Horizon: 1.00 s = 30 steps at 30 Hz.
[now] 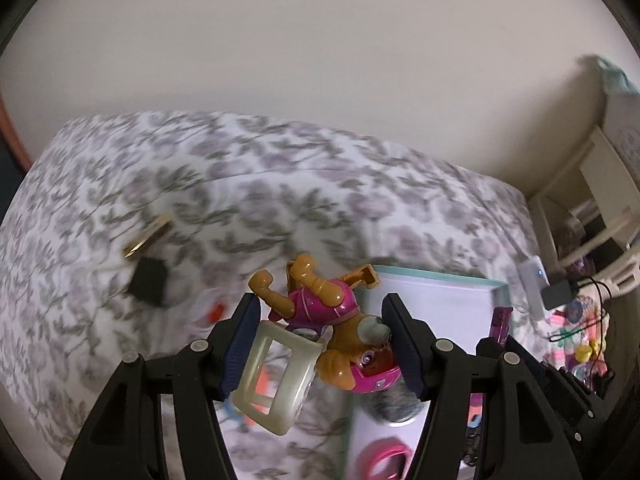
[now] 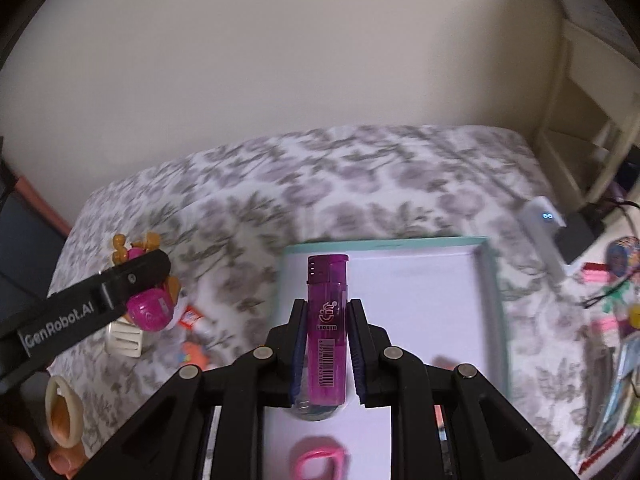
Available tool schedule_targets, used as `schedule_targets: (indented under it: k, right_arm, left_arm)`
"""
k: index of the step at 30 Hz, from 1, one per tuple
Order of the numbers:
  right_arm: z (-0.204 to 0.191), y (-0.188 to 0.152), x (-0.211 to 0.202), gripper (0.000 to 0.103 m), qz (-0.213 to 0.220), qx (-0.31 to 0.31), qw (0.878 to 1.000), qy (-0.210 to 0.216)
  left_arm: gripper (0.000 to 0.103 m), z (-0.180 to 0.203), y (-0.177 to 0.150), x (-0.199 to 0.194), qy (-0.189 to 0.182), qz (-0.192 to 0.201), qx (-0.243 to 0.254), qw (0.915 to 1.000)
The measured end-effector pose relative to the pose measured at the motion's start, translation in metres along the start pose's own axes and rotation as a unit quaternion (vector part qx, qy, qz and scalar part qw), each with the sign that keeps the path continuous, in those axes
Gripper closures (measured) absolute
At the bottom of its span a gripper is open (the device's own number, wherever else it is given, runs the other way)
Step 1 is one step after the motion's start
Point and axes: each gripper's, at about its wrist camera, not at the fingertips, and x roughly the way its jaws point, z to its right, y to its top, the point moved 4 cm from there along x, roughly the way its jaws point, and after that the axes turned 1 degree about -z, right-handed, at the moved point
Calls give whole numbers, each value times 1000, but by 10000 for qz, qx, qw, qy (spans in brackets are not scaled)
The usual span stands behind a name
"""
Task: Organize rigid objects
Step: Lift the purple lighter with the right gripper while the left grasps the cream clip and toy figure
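- Two items are in hand and lifted over the bed (image 1: 168, 168): the left gripper (image 1: 320, 344) carries a toy pup figure (image 1: 340, 320) with a pale square frame piece (image 1: 276, 384) beside it, and the right gripper (image 2: 328, 348) carries a purple lighter (image 2: 327, 320).
- Left jaws stand fairly wide, pinching the pup and frame between the pads, the pup head-down with its legs pointing away.
- Right jaws are pressed close on the lighter's lower body; the lighter stands upright along the fingers, cap end far.
- Judging by the scene, sorting is partly done. A shallow white tray with a teal rim (image 2: 494, 300) lies on the bed, to the right of the loose pieces.
- Inside the tray, a pink ring-shaped item (image 2: 320, 464) sits at the near end, a small reddish piece (image 2: 444, 362) lies further right, and something roundish shows dimly under the lighter; most of the tray floor is bare.
- Left on the floral cover: a black square block (image 1: 149, 282) and a gold-edged flat piece (image 1: 146, 236) to the far left, plus a small red-and-white item (image 2: 192, 317) and an orange toy (image 2: 192, 354) nearer.
- Both held items hang above or beside the tray, so setting them in looks like the step in hand.
- Right of the bed is a cluttered area with a white device (image 2: 542, 232) and cables, which seems to be no part of the sorting.
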Motion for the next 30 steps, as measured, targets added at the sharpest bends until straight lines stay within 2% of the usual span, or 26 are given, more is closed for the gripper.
schedule_targets:
  k: [5,10,20,30]
  right_arm:
    - [36,8,-7,82,150,202,9991,-350]
    - [63,12,-2,82,175,410,9980,-454]
    - [88,-6,58,82,-443,603,9960,-494]
    - [88,-19,89,82,-772,590,9943,-450]
  left_arm:
    - [38,43,0,20,-153,-49,338,9993]
    - [38,68,-1,42,-129,-130,564,9982]
    - [38,77,-23,103,-156,-428,753,9961]
    - [43,77,-28,116,-27,-336,949,9949]
